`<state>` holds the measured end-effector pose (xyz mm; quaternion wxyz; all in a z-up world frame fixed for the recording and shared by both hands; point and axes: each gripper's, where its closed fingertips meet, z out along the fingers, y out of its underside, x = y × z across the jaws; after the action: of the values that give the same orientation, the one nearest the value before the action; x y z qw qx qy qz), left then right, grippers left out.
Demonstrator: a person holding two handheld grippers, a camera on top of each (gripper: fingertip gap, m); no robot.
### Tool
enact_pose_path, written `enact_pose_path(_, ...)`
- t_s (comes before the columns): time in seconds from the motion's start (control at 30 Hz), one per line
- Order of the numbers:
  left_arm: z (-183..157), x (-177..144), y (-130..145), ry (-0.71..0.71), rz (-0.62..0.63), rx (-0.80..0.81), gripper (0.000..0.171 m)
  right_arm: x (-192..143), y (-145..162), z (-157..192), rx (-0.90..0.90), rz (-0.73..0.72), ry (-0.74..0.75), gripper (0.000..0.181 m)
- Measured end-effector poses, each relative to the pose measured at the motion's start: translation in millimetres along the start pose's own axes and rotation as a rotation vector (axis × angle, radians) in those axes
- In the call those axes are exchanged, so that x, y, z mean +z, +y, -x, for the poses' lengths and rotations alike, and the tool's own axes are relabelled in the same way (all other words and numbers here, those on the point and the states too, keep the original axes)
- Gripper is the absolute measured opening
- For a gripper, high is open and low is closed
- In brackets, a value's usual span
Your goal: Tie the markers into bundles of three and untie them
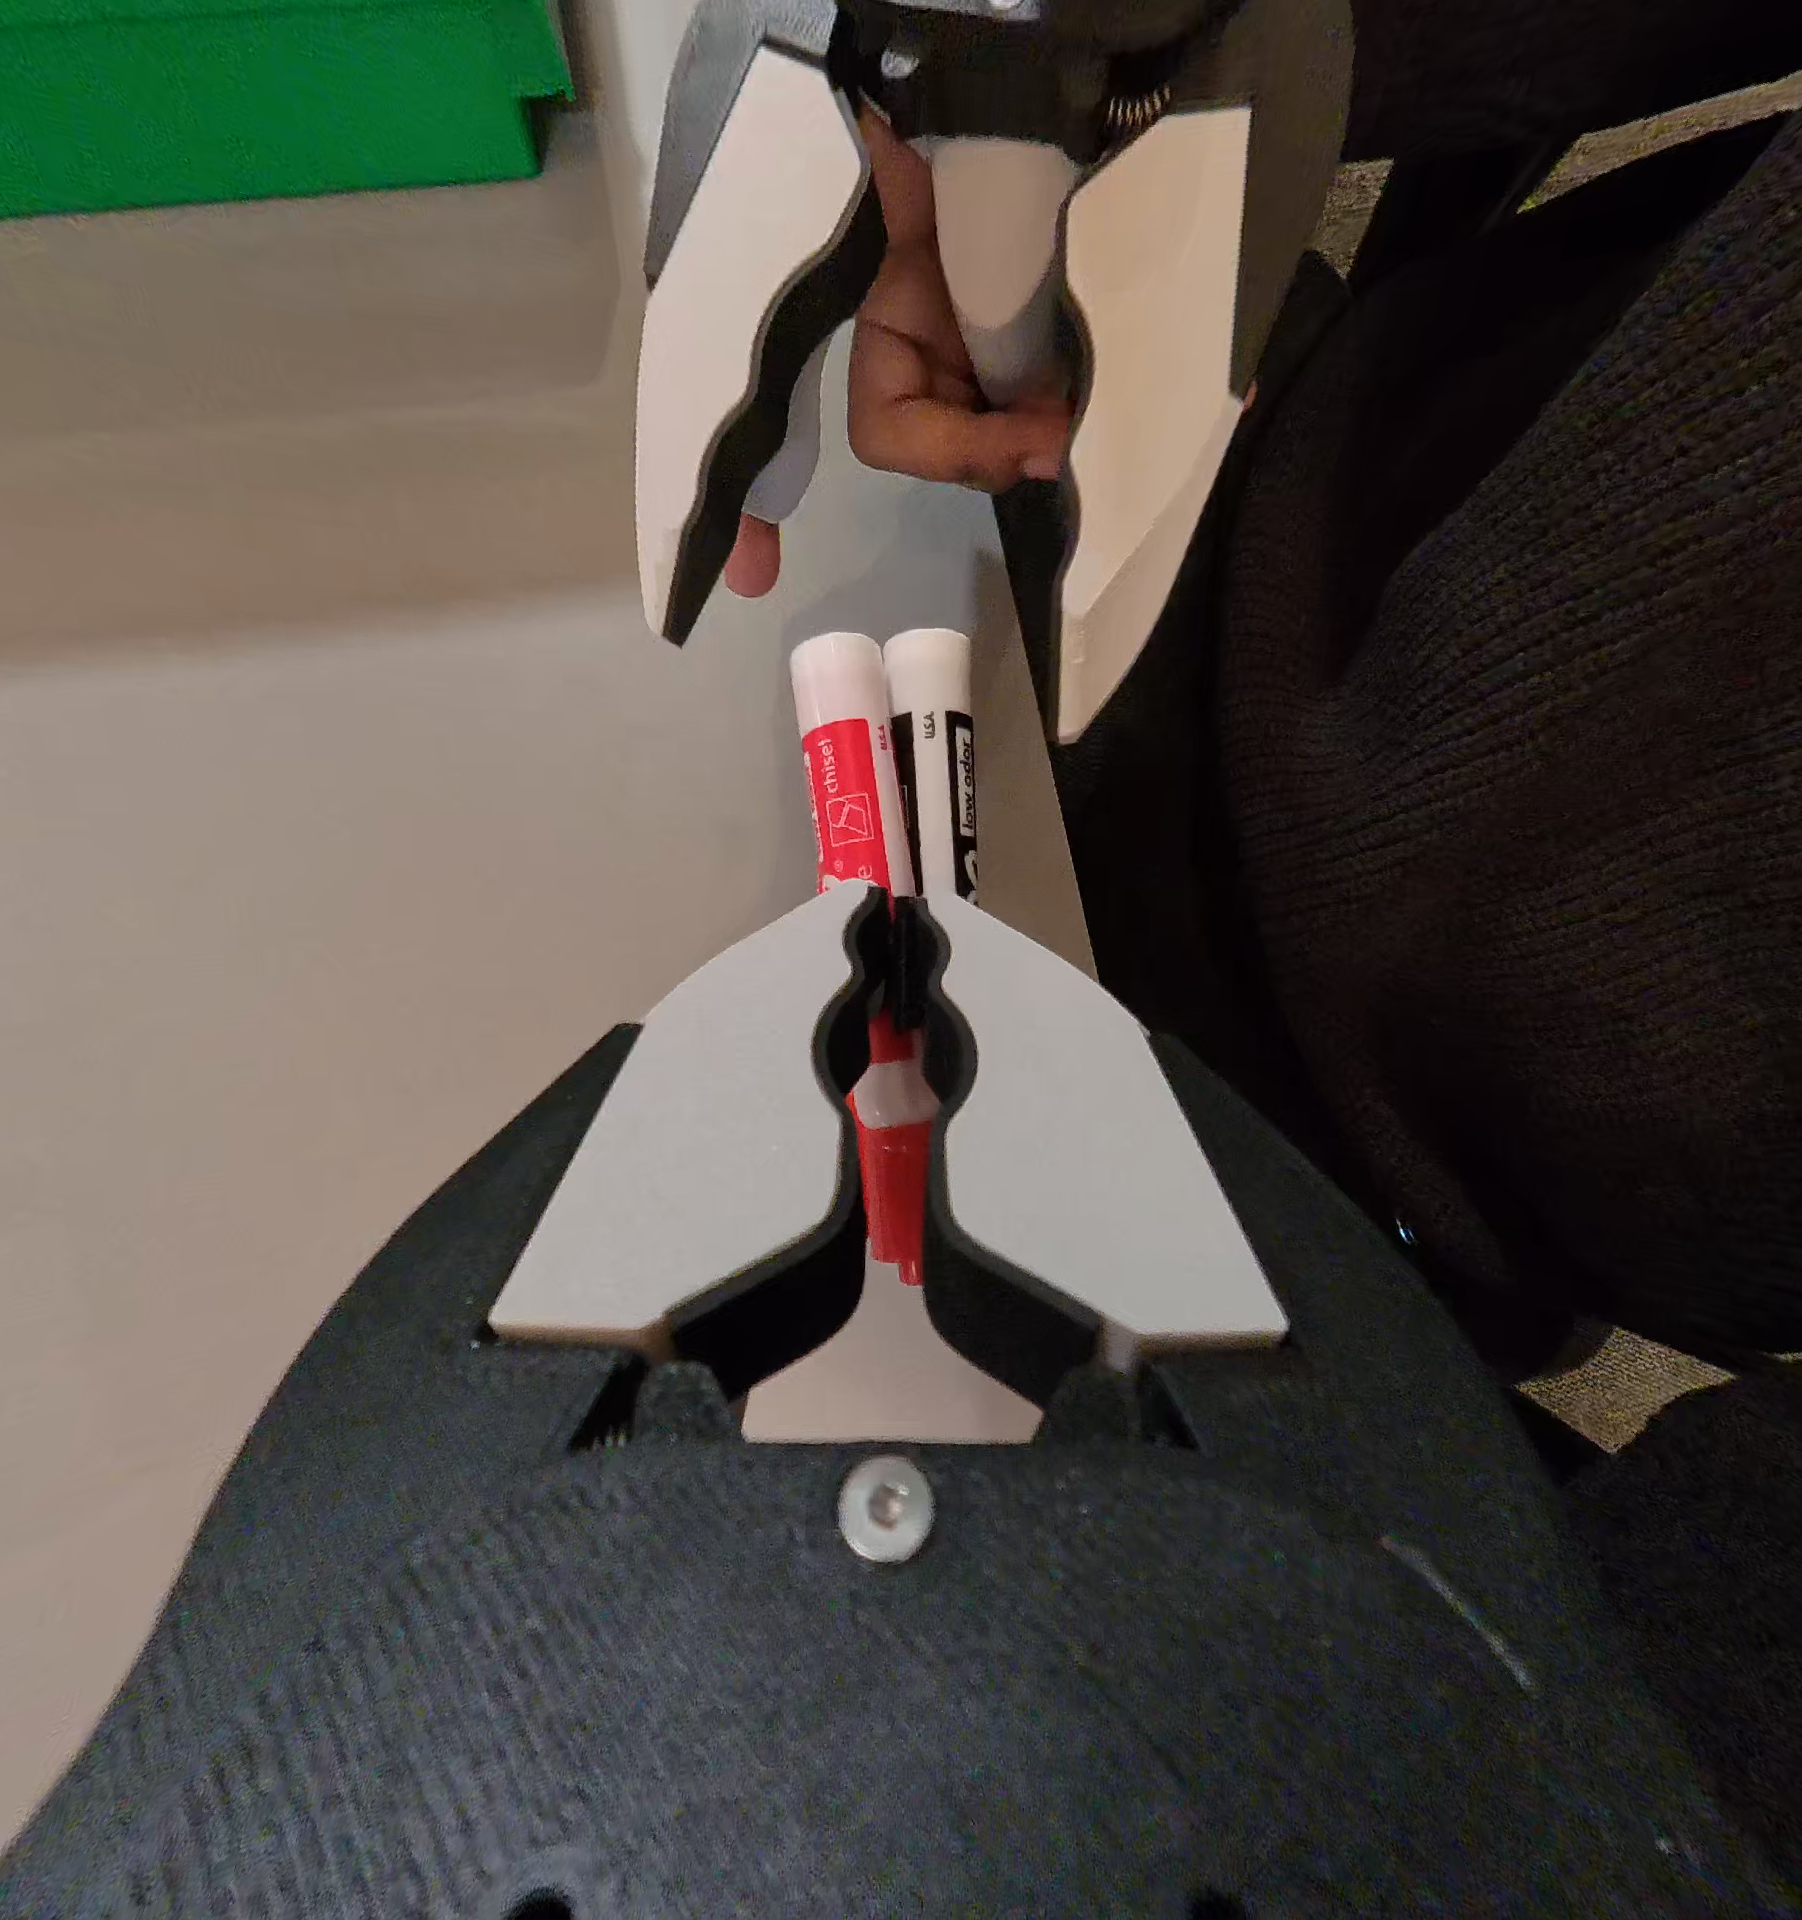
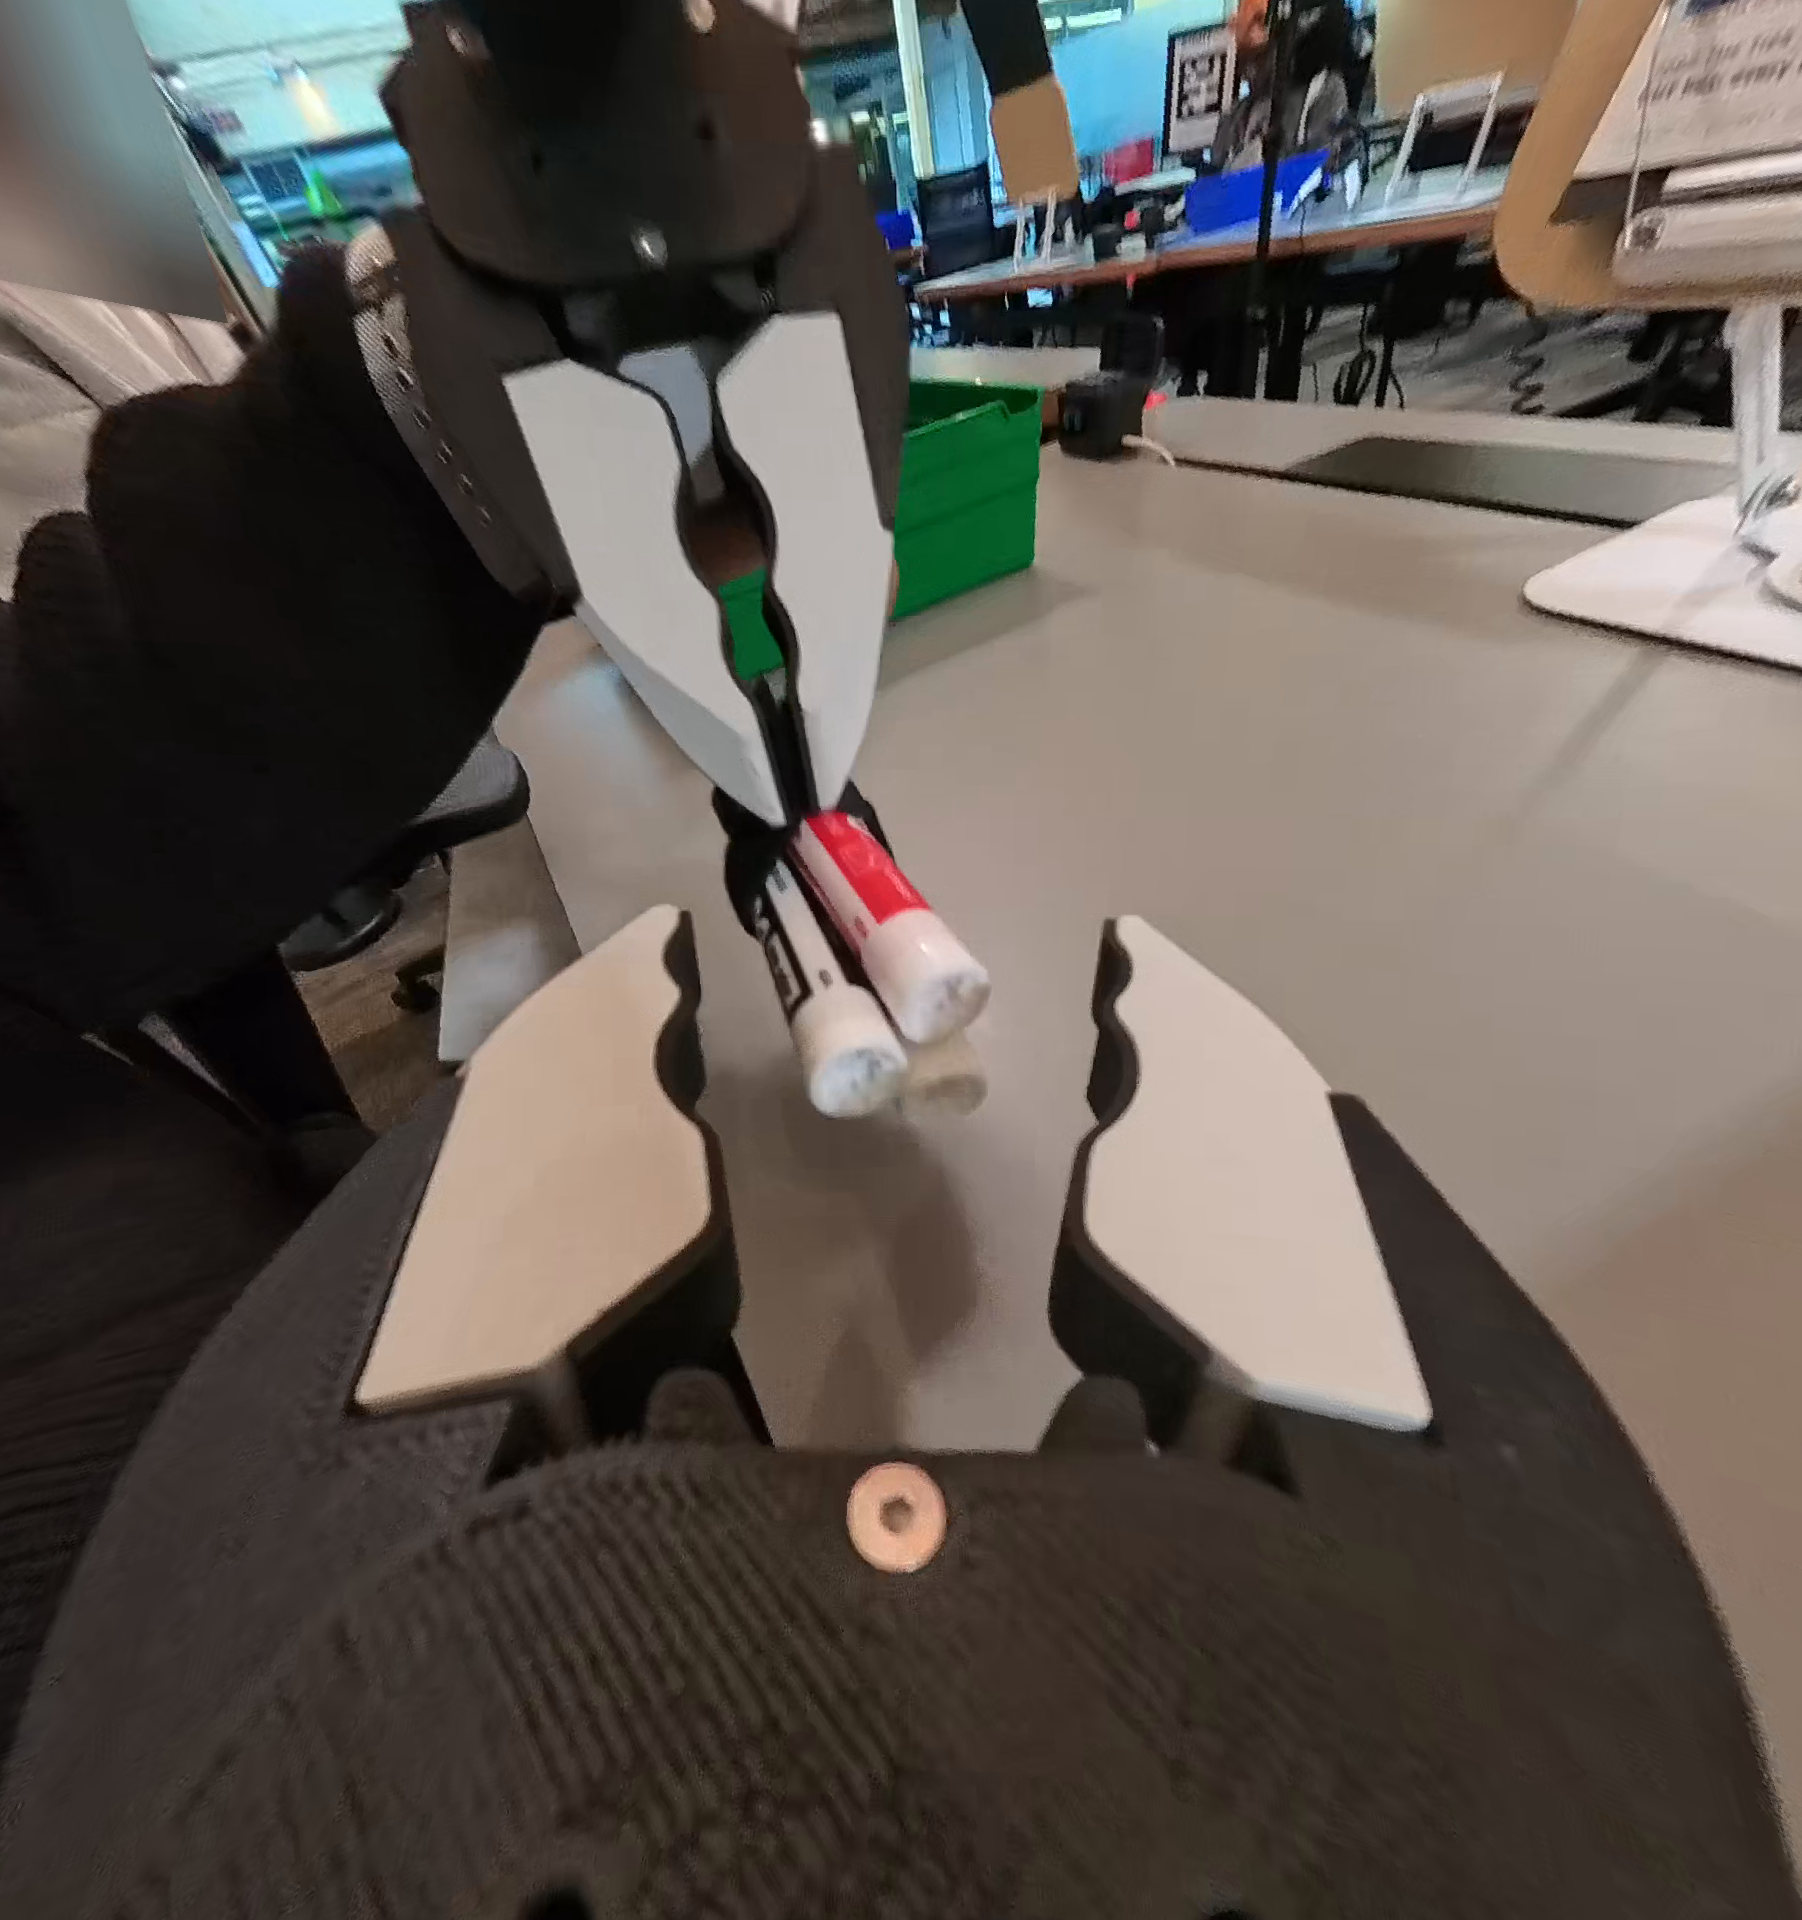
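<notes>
The left gripper (image 1: pixel 897 914) is clamped narrow on two markers, a red marker (image 1: pixel 843 769) and a black marker (image 1: pixel 938 769), held side by side and touching, their white butt ends pointing away from it toward the upper middle of the left wrist view. Facing it, the right gripper (image 2: pixel 892 997) stands wide and holds nothing; in its own view the two marker ends hang in the middle of the frame, just ahead of its spread fingers (image 2: pixel 564 1164), above the table (image 2: pixel 1292 831).

The table edge runs down the right of the left wrist view, next to the markers, with dark knitted fabric beyond it. Bare tabletop opens to the left of that frame and to the right of the right wrist view.

A green bin (image 2: pixel 964 488) sits near the table's far side, behind the left gripper. A white stand base (image 2: pixel 1655 592) rests at the right edge of the right wrist view, well apart from the markers.

Counted: two grippers, two markers, one bin, one stand.
</notes>
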<state>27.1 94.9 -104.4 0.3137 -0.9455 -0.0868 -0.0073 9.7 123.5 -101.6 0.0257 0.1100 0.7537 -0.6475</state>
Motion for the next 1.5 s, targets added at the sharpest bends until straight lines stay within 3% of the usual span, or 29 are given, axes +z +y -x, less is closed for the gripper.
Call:
enact_pose_path(0.1, -2.0, 3.5, -0.7, 0.008, 0.012, 0.006, 0.007, 1.4, 4.6, 5.6, -0.08, 0.029, -0.004, 0.077)
enact_pose_path(0.33, -7.3, 21.4, 3.8, 0.02, 0.113, 0.026, 0.007, 10.6, 36.6, 17.5, -0.238, 0.252, -0.001, 0.081)
enact_pose_path(0.67, -17.3, 36.6, -7.1, 0.04, 0.144, 0.077, 0.007, 17.8, 66.2, 26.7, -0.251, 0.526, -0.121, 0.078)
enact_pose_path(0.77, -21.9, 33.9, -14.5, 0.048, 0.115, 0.097, 0.007, 18.2, 72.2, 26.3, -0.286, 0.554, -0.117, 0.07)
enact_pose_path(0.87, -24.8, 30.7, -18.2, 0.042, 0.107, 0.115, 0.007, 17.8, 73.9, 26.5, -0.324, 0.555, -0.127, 0.046)
enact_pose_path(1.2, -20.7, 35.7, -18.7, 0.033, 0.103, 0.114, 0.008, 15.2, 80.3, 19.0, -0.353, 0.616, -0.107, 0.041)
enact_pose_path(1.4, -7.7, 41.5, -23.0, 0.01, 0.027, 0.1, 0.011, 13.2, 85.4, 5.8, -0.297, 0.655, -0.078, 0.04)
enact_pose_path(1.47, 2.5, 40.9, -24.9, -0.043, -0.002, 0.079, 0.021, 12.5, 85.0, -2.7, -0.3, 0.656, -0.047, 0.02)
enact_pose_path(1.5, 8.7, 39.3, -23.7, -0.078, -0.005, 0.072, 0.019, 12.2, 84.9, -4.9, -0.294, 0.656, -0.039, 0.019)
